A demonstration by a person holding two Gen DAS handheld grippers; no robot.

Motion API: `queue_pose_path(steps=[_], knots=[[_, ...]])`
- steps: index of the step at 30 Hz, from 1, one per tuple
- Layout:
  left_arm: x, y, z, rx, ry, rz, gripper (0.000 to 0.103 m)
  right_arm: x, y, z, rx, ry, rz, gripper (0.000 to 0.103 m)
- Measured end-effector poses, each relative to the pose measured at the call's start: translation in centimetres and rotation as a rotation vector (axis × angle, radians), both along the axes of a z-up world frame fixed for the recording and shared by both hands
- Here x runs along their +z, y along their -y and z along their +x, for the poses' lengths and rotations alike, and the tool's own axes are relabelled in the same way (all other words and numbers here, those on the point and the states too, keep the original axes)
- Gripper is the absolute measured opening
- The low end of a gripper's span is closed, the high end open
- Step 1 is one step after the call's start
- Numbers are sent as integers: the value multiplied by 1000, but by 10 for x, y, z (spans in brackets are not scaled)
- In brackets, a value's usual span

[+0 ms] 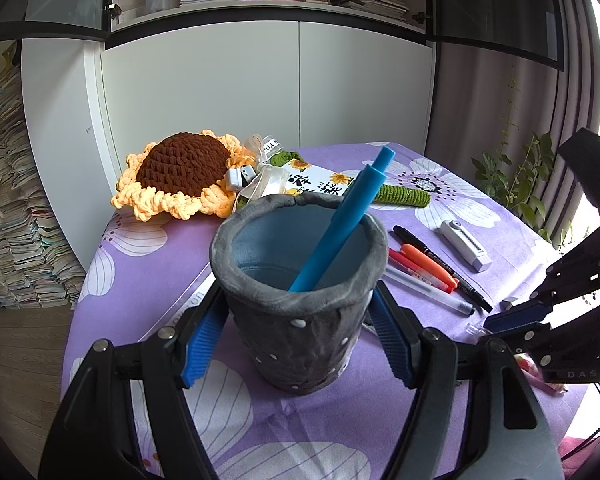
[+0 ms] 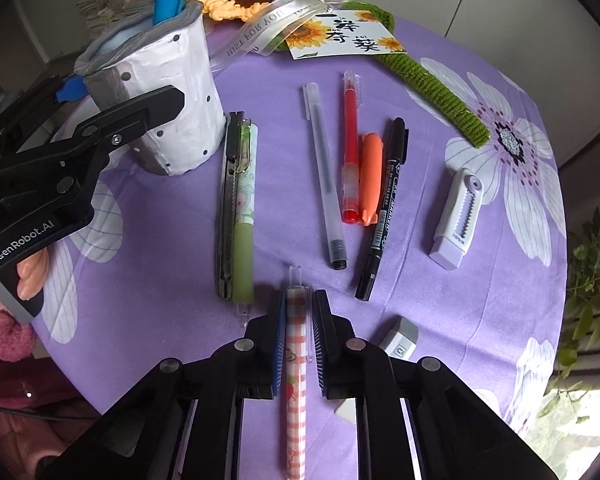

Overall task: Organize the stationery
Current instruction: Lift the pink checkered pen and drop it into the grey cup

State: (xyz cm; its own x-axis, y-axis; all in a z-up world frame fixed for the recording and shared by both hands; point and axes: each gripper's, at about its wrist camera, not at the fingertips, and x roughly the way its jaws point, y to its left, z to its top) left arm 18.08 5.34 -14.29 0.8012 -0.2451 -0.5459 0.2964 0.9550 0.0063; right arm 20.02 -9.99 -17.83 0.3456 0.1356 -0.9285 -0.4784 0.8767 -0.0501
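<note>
A grey pen cup [image 1: 300, 320], which shows white with dots in the right wrist view [image 2: 180, 112], stands upright on the purple flowered tablecloth [image 2: 420, 280]. A blue pen [image 1: 340, 220] leans inside it. My left gripper [image 1: 299, 300] is shut on the cup, one blue pad on each side. My right gripper [image 2: 300, 298] points down at the table, shut on a pink checked pen [image 2: 296, 360] that lies along its fingers. Loose on the cloth are a utility knife [image 2: 229, 200], a green pen [image 2: 246, 216], a clear pen [image 2: 326, 176], a red pen [image 2: 351, 148], an orange highlighter [image 2: 370, 176] and a black marker [image 2: 384, 208].
A white slide eraser [image 2: 458, 216] lies to the right and a small eraser [image 2: 400, 338] sits beside my right fingers. A crochet sunflower [image 1: 180, 172] with ribbon and card lies at the far edge. Cabinets stand behind and a plant at the right.
</note>
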Motion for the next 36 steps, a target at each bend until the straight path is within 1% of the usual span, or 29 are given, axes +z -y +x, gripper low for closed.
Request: queue_pose_path(steps=[3,7,11,16,23,25,27,29,32,36], knots=[[0,0,0,0,0,0,70,16,6,-10,-22,33,55,14],[0,0,0,0,0,0,70,48,18,-19,-44,80,151,14],[0,0,0,0,0,0,70,84,23,-34,-47,160,234,14],[0,0,0,0,0,0,70,128,17,-43,-8,285,301,14],[0,0,0,0,0,0,70,199,-2,-49,67,496,389,14],[0,0,0,0,0,0,70,213,-11,-45,91,530,422,14],[0,0,0,0,0,0,70,219,-22,-36,110,545,442,14],[0,0,0,0,0,0,70,215,-36,-26,126,545,438,14],[0,0,0,-1,0,-1,70,197,-52,-8,137,499,433,14],[-1,0,0,-1,-1,-1,70,166,-63,11,110,445,386,14]])
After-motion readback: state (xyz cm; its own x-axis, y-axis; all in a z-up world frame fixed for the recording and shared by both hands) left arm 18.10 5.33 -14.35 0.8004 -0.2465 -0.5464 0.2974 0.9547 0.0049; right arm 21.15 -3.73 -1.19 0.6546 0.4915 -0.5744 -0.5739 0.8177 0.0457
